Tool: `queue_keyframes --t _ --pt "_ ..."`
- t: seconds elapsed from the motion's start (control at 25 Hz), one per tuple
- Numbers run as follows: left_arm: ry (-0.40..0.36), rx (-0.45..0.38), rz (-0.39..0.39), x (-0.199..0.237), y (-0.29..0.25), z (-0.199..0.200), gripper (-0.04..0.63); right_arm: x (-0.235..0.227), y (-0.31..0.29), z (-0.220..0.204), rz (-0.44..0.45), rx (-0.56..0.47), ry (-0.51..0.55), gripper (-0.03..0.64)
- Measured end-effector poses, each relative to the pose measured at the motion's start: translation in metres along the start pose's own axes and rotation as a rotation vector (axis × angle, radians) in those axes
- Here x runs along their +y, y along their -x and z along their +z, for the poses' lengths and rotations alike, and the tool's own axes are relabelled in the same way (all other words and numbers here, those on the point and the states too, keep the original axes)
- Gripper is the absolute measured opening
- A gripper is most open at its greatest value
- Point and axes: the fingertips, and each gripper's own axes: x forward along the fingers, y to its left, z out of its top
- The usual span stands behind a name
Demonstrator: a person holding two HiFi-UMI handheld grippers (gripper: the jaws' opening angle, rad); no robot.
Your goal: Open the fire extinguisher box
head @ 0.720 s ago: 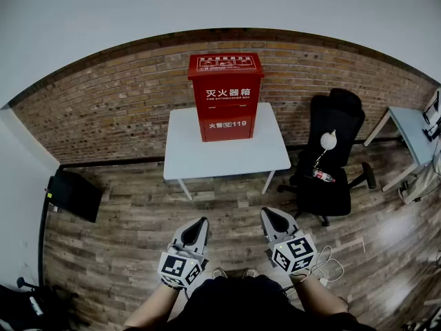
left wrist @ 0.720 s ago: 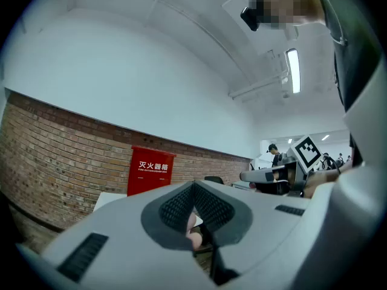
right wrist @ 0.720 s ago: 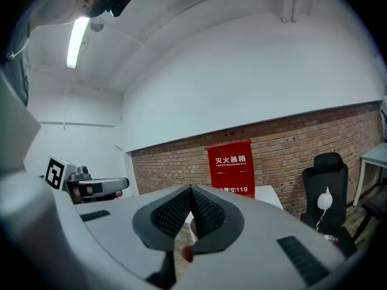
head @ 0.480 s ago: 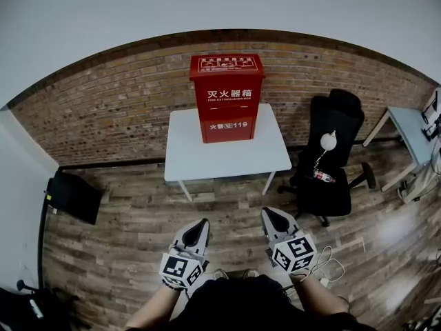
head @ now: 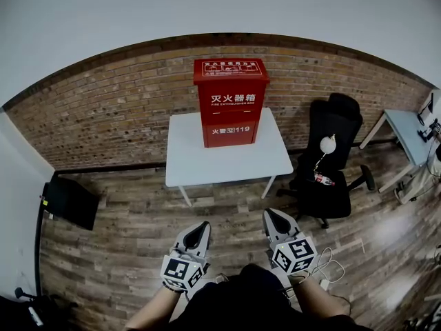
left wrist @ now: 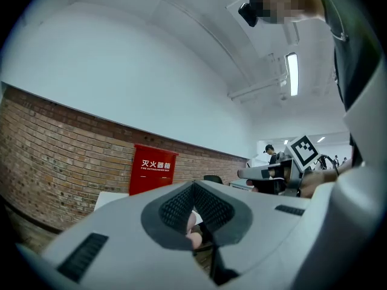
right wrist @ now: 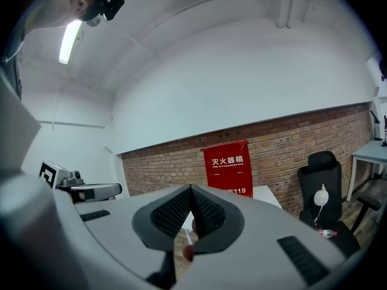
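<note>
The left gripper (head: 200,227) and right gripper (head: 271,216) are clenched, empty; the fire extinguisher box (head: 231,102), well ahead of them, seems closed and untouched.

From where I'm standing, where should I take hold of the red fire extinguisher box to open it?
Probably the front lip of its top lid, approached from the front. The fire extinguisher box stands upright on the white table, back to the brick wall, labelled face toward you. No handle is discernible from here.
</note>
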Motion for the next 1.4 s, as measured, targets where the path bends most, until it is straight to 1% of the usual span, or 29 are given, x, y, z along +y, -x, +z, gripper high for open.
queue_keyframes --t 0.36,0.68,0.88,1.0,1.4 --pt "0.009 0.0 0.003 0.028 -0.022 -0.004 0.051 -0.02 -0.024 -0.004 -0.034 0.011 -0.019 0.018" --pt "-0.003 -0.009 0.039 0.063 -0.069 0.008 0.051 -0.054 -0.083 0.014 0.001 -0.002 -0.013 0.018" --pt "-0.007 -0.003 0.061 0.088 -0.109 0.012 0.051 -0.085 -0.125 0.034 0.015 -0.013 0.002 0.018" --pt "0.014 0.0 0.072 0.103 -0.14 0.017 0.052 -0.107 -0.15 0.041 0.018 -0.003 0.0 0.018" --pt "0.014 0.024 0.096 0.138 -0.242 0.032 0.051 -0.185 -0.226 0.069 0.03 0.025 -0.011 0.018"
